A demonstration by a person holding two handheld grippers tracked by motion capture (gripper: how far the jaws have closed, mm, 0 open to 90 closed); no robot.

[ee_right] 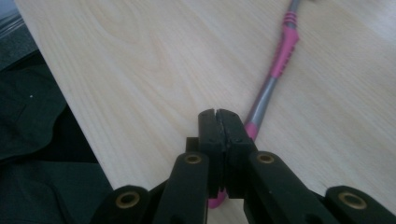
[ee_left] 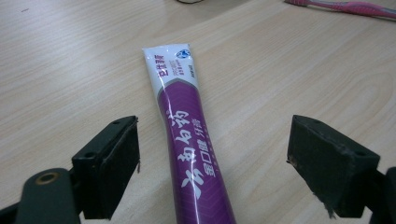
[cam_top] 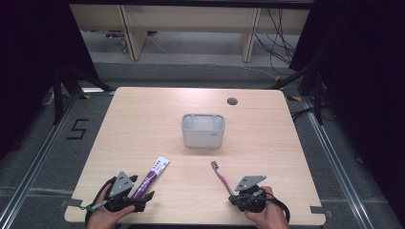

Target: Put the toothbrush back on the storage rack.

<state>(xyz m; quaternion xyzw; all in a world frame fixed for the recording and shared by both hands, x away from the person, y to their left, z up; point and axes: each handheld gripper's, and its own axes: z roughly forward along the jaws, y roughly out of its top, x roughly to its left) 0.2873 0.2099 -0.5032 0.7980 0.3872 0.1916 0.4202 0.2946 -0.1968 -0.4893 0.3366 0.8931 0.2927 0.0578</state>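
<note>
A purple and white toothpaste tube lies on the wooden table at the front left. My left gripper is open, one jaw on each side of the tube's lower half and neither touching it. In the left gripper view the tube runs up between the two fingers. A pink and grey toothbrush lies at the front right. My right gripper sits over its handle end. In the right gripper view this gripper is shut with nothing between its jaws, and the toothbrush passes underneath.
A grey rectangular container stands open-topped at the middle of the table. A cable hole sits near the far edge. The table's front edge runs just under both hands. Desk legs and cables stand on the floor beyond.
</note>
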